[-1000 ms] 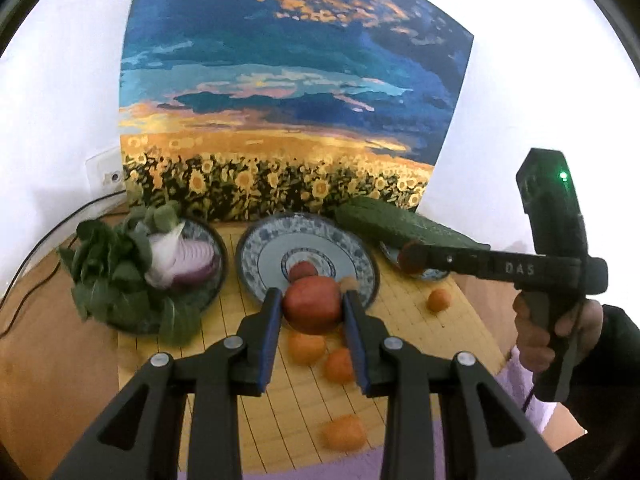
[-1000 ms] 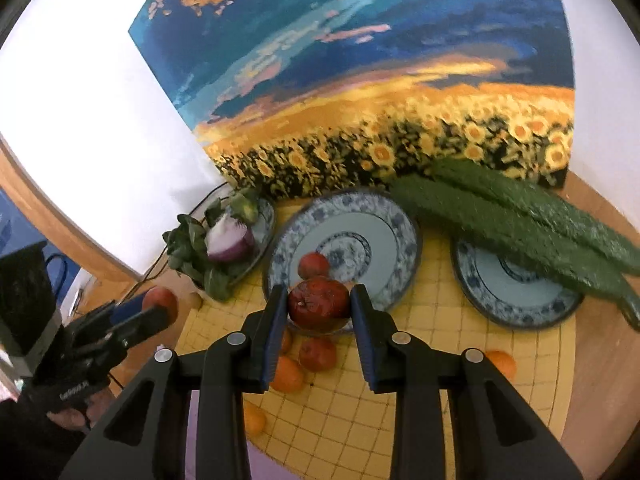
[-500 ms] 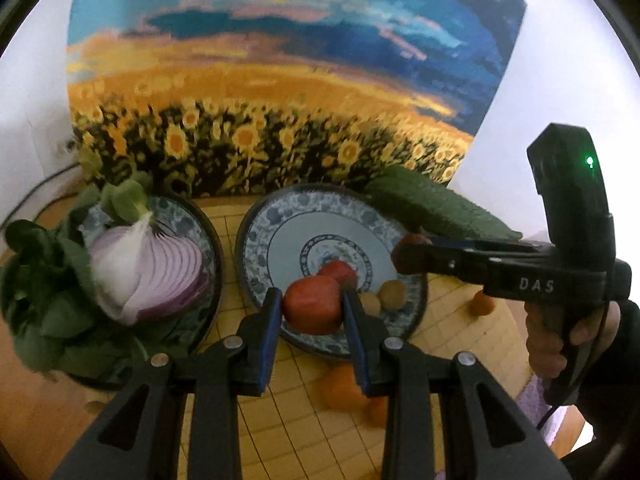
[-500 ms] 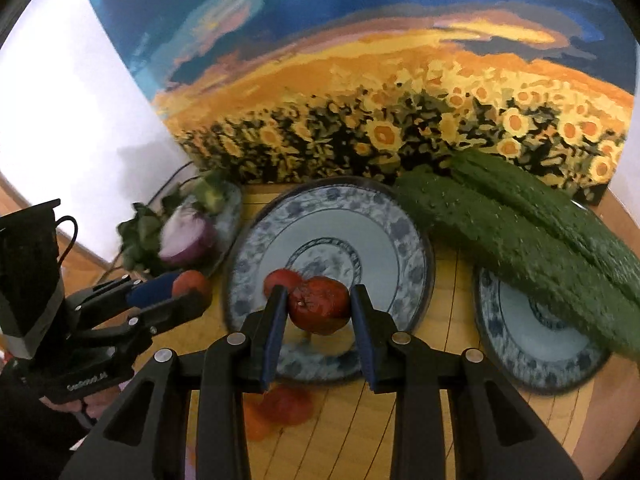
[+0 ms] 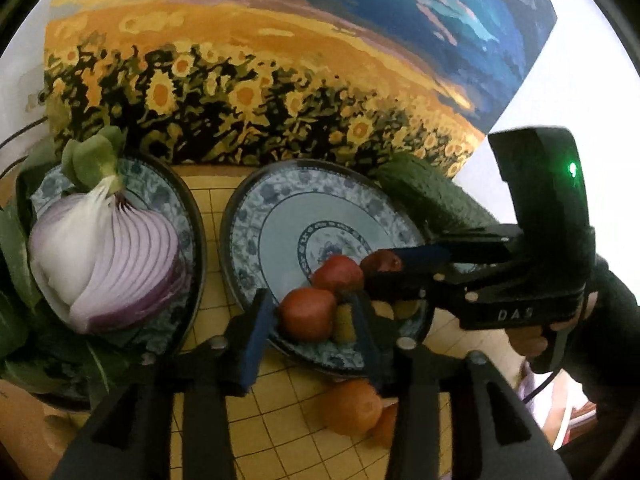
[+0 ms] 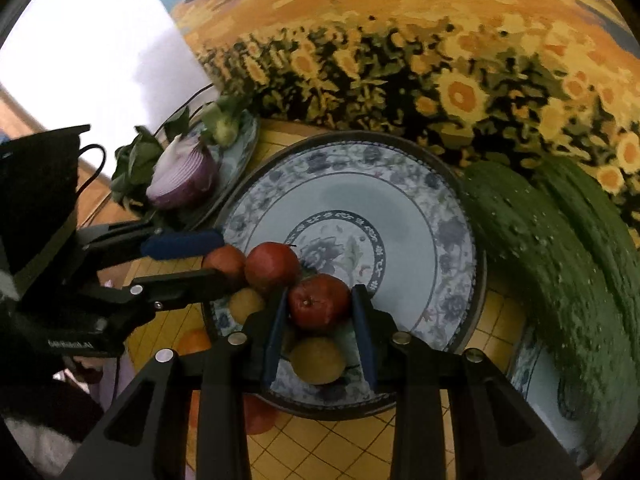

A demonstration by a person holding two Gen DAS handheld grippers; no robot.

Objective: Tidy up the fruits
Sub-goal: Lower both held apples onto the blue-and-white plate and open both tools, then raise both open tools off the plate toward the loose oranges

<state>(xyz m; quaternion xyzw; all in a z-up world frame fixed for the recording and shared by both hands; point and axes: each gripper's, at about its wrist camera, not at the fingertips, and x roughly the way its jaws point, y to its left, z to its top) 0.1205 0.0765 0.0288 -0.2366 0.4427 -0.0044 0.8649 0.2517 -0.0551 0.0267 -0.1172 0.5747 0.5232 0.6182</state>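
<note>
Left wrist: yellow grid mat [image 5: 276, 420], sunflower painting [image 5: 240, 80] (left gripper [image 5: 308, 320] opening, right gripper [image 6: 320, 308] clamped on fruit [image 6: 319, 301]).

Plenty tucked out of sight here!
The yellow fruit [image 5: 345, 324] hides behind the left tool [image 5: 310, 320]; the orange fruit [image 6: 192, 342] is half-covered, and the far plate [image 6: 560, 392] disappears under blurred cucumbers [image 6: 560, 264].

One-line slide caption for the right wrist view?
Right gripper grips a red fruit above the blue-patterned plate as the left gripper opens around another.
</note>
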